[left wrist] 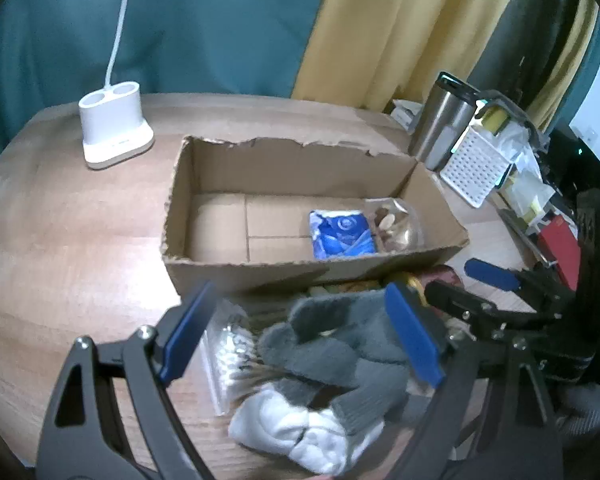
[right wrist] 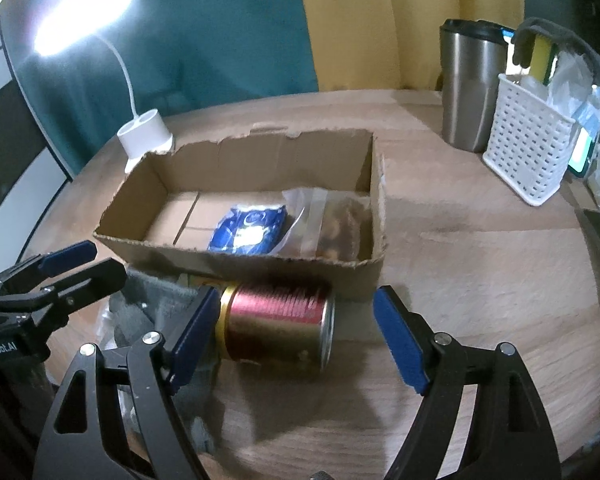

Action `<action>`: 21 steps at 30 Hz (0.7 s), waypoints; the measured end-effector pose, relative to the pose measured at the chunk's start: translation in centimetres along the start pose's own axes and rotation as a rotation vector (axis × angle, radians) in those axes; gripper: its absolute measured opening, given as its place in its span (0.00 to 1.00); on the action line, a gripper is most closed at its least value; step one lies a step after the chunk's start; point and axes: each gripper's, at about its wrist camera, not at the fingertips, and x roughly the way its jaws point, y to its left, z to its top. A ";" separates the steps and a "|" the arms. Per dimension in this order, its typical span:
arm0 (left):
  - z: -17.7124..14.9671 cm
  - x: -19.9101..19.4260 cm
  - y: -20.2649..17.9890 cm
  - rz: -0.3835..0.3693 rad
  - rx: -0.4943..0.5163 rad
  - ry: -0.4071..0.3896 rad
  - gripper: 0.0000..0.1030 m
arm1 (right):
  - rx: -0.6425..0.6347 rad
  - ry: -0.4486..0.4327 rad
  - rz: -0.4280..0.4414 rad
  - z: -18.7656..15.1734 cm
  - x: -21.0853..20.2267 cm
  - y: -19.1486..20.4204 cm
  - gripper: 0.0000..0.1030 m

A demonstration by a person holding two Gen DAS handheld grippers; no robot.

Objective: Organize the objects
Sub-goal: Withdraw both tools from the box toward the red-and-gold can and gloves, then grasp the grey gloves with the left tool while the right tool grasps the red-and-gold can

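Note:
An open cardboard box [left wrist: 260, 276] [right wrist: 256, 268] stands mid-table and holds a blue packet [left wrist: 342, 234] [right wrist: 250, 230] and a clear bag of nuts [left wrist: 396, 224] [right wrist: 340, 224]. In front of it lie grey and white socks [left wrist: 332, 360], a clear box of cotton swabs [left wrist: 228, 356] and a red-gold can [right wrist: 280, 322] on its side. My left gripper [left wrist: 300, 336] is open, its jaws either side of the socks. My right gripper [right wrist: 296, 336] is open around the can, and also shows in the left wrist view [left wrist: 440, 284].
A white lamp base [left wrist: 114, 130] [right wrist: 146, 138] stands at the back left. A steel tumbler [left wrist: 444, 128] [right wrist: 472, 88] and a white perforated basket [left wrist: 476, 164] [right wrist: 528, 156] stand at the back right, with clutter beyond. Curtains hang behind the wooden table [left wrist: 72, 240].

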 end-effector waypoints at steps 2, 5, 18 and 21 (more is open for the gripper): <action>-0.1 0.0 0.1 0.000 -0.002 0.004 0.85 | -0.006 0.006 0.002 -0.1 0.2 0.2 0.79; -0.3 0.1 0.1 0.000 0.002 0.007 0.85 | -0.011 0.017 0.003 -0.2 0.6 0.5 0.79; -0.9 0.7 -1.3 -0.003 0.026 0.036 0.85 | 0.001 0.048 0.031 -0.7 1.5 0.0 0.72; -0.9 0.8 -2.0 -0.003 0.040 0.040 0.85 | -0.005 0.045 0.031 -0.9 1.3 0.0 0.64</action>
